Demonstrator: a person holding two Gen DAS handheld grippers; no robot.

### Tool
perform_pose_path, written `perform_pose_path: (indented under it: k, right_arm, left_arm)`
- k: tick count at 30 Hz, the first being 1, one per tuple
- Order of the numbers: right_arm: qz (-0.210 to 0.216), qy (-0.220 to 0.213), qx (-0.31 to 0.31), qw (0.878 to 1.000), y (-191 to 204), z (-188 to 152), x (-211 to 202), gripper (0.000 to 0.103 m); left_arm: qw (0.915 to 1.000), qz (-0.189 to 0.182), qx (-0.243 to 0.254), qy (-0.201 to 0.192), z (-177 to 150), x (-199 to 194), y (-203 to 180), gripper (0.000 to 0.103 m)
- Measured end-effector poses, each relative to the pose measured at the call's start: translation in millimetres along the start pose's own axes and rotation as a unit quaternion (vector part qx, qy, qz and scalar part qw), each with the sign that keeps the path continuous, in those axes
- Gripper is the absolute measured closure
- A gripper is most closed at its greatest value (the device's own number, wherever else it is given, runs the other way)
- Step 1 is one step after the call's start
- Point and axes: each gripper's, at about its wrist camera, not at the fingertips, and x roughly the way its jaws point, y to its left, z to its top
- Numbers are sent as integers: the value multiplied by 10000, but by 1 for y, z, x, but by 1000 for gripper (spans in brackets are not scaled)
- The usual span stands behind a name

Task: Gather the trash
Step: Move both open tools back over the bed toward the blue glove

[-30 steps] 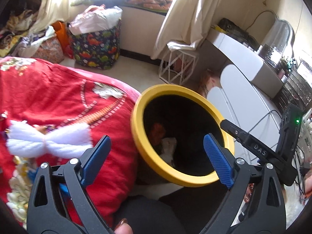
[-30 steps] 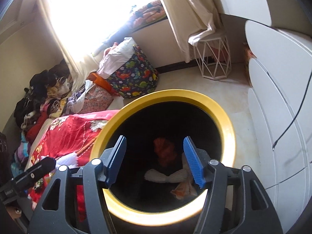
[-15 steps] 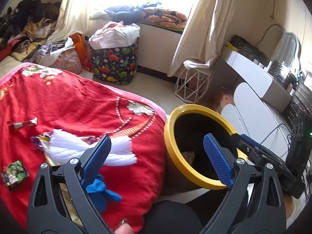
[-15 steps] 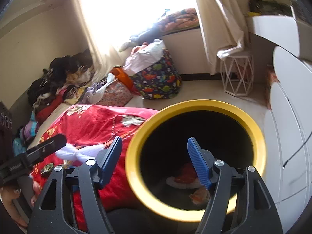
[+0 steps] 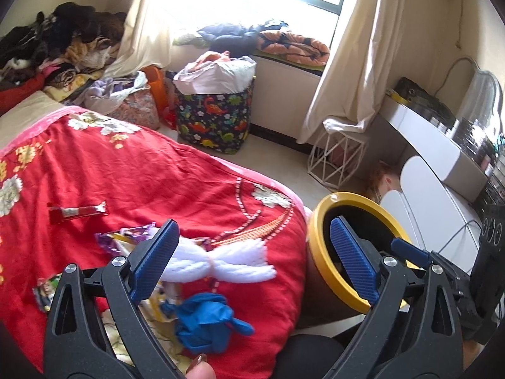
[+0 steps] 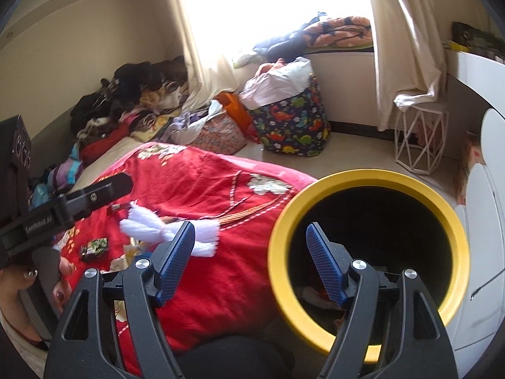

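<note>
A yellow-rimmed bin (image 6: 454, 284) with a dark inside stands beside the bed; it also shows in the left wrist view (image 5: 318, 252). Trash lies on the red blanket (image 5: 189, 189): a white yarn bundle (image 5: 221, 263), a crumpled blue glove (image 5: 205, 319), a red wrapper (image 5: 75, 212), a purple wrapper (image 5: 123, 237) and a small printed packet (image 5: 47, 293). My left gripper (image 5: 252, 259) is open and empty above the yarn and glove. My right gripper (image 6: 249, 265) is open and empty between the blanket edge and the bin. Some trash (image 6: 315, 293) lies inside the bin.
A dinosaur-print basket (image 5: 217, 120) of laundry and a white wire stool (image 5: 337, 161) stand on the floor by the window. White furniture (image 5: 432, 189) is right of the bin. Clothes are piled at the far left (image 5: 47, 47).
Both grippers have pulled back and swung left, away from over the bin toward the bed. The blanket's trash has come into view. Both stay open and empty.
</note>
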Motion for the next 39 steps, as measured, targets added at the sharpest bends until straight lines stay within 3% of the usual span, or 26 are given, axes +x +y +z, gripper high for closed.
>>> perform_pose_path:
  k: [16, 31, 39]
  right_arm:
    - [328, 509, -925, 9939, 64, 6, 48, 30]
    - [451, 850, -1241, 9876, 86, 4, 85, 30]
    - [438, 1323, -1332, 9812, 85, -5, 117, 36]
  left_arm:
    - [9951, 547, -815, -82, 4, -14, 87, 15]
    - [9883, 873, -1252, -20, -2, -15, 137, 15]
    - [9740, 1002, -2009, 296, -9, 10, 179, 16]
